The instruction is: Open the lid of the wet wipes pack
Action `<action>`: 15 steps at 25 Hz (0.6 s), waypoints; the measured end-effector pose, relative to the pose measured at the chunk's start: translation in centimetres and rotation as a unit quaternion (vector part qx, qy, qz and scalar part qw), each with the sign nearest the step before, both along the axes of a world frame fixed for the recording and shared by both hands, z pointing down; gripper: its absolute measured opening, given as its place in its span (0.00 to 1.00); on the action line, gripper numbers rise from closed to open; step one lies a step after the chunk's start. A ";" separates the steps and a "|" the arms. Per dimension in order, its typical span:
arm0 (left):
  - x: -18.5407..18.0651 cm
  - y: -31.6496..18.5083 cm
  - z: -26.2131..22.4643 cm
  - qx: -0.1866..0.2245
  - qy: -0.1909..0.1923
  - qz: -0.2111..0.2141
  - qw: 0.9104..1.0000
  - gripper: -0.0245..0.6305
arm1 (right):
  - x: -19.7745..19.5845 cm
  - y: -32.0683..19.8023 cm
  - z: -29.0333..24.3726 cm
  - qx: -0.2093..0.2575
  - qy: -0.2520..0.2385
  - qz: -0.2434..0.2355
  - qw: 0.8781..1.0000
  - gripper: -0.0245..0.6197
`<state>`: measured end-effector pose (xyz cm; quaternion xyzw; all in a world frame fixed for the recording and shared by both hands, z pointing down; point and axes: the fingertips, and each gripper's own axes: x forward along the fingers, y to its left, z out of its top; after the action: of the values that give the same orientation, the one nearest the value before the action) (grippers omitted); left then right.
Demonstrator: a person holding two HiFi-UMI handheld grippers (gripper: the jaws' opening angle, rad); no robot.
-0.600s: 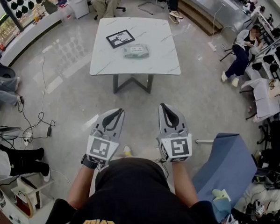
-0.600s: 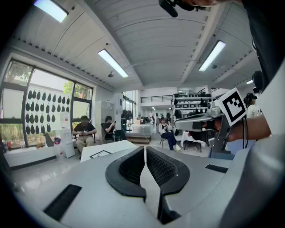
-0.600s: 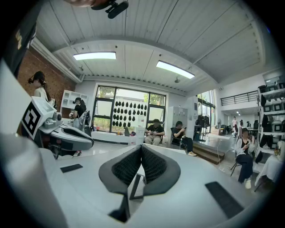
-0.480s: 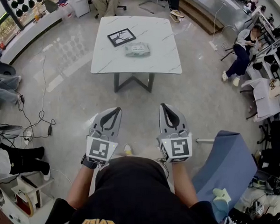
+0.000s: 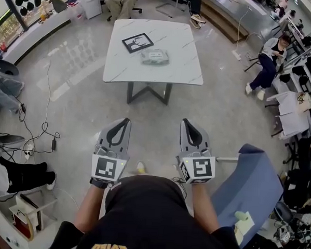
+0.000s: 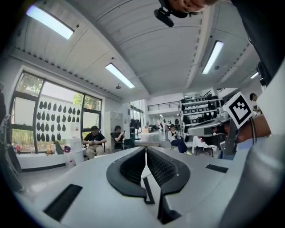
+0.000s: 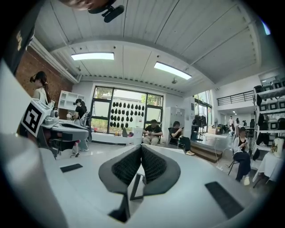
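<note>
Open-plan workroom, glossy grey floor (image 5: 70, 65), head view looking steeply down

- Table (image 5: 184, 65): one. Squarish white top with faint marble veining and rounded corners, on a dark angled leg frame. Bears two items.
- Wet wipes pack (image 5: 154, 56): one. Soft, flat, rectangular, pale grey-green with a lighter panel on its upper face. Lies flat near the middle of the table top. Too small to tell whether its lid is raised.
- Picture frame (image 5: 137, 42): one. Flat black border round a white sheet with a dark drawing, set askew, just beside the pack on its far-left side.
- Left gripper (image 5: 125, 121): one. Grey moulded shell, black ribbed pads, square-marker cube at the rear. Jaws closed together, pads meeting along a thin seam, nothing between them.
- Right gripper (image 5: 185, 121): one, same build. Jaws likewise pressed together and empty.
- Both grippers are held side by side over bare floor, level, pointing toward the table and well apart from the pack.
- Blue fabric seat (image 5: 251, 183): one, near the right gripper.
- Loose cables (image 5: 40, 136): several, trailing over the floor at left.
- Seated persons: several, round the room's edges
</note>
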<state>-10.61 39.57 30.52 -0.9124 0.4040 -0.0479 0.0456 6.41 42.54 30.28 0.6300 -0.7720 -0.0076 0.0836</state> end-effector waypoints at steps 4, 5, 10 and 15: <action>0.3 0.7 0.3 0.006 -0.029 0.012 1.000 0.13 | -0.6 0.2 -0.2 0.005 0.002 -0.007 1.000 0.05; 0.3 0.7 0.3 0.005 -0.030 0.014 0.999 0.17 | -0.7 0.2 -0.3 0.006 0.001 -0.009 1.000 0.07; 0.0 0.4 0.4 0.003 -0.022 0.015 1.000 0.32 | -1.6 0.0 0.0 0.004 -0.003 -0.011 1.000 0.19; 0.0 0.7 0.3 0.005 0.007 0.004 1.000 0.33 | -2.3 0.2 0.6 -0.007 -0.007 -0.028 1.000 0.42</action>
<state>-10.63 40.24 30.81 -0.9141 0.4008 -0.0396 0.0472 4.13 42.77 30.84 0.6072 -0.7903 0.0002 0.0821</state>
